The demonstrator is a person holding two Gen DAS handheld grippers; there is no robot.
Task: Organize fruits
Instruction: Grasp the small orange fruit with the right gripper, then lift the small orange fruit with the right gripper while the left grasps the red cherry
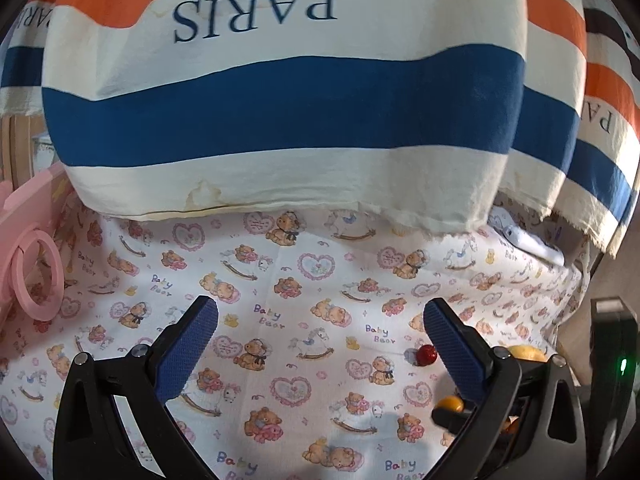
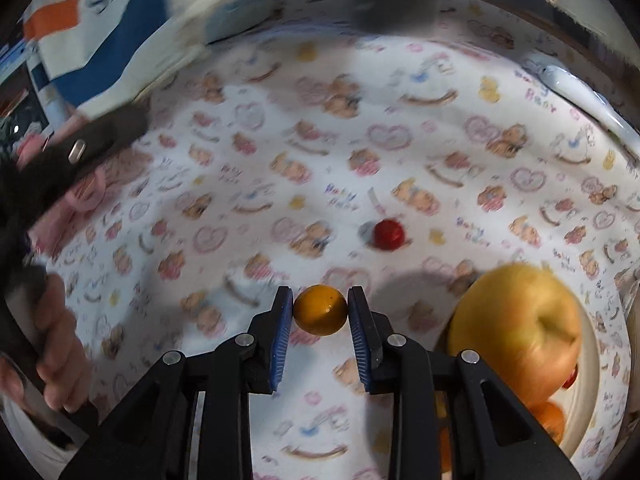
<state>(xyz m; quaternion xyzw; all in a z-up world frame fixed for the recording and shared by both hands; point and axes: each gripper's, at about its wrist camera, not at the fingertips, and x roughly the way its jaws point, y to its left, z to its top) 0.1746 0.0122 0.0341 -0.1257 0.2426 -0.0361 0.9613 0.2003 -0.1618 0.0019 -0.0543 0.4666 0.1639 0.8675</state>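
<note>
Right tongs (image 2: 320,310): closed onto a small orange round fruit (image 2: 320,309), one blue pad touching each side of it; the fruit is held above the printed cloth (image 2: 280,128).
Left tongs (image 1: 320,334): spread wide, nothing between the blue pads; bare printed cloth (image 1: 304,280) shows in the gap.
Red fruit (image 2: 388,233): a small glossy cherry-like ball lying on the cloth, beyond the held fruit and slightly to its right, well apart from it; in the left wrist view (image 1: 425,355) it sits just beside the left tongs' right-hand pad.
Apple (image 2: 516,332): large, yellow-orange, to the right of the held fruit, resting in a white bowl (image 2: 596,364) with other orange and red fruit partly hidden beneath it.
Open room: the cloth to the left of the held fruit and beyond the red fruit lies bare; the bench edge curves round on the far right.
Far edge: a striped cream, blue and orange fabric (image 1: 280,100) hangs over the far side of the cloth, its hem touching it.
Left edge: a pink plastic piece with a ring (image 1: 38,276) stands at the cloth's border.
Writing: "PARIS" on the striped fabric, upside down; "Baby Bear" repeated across the cloth.
</note>
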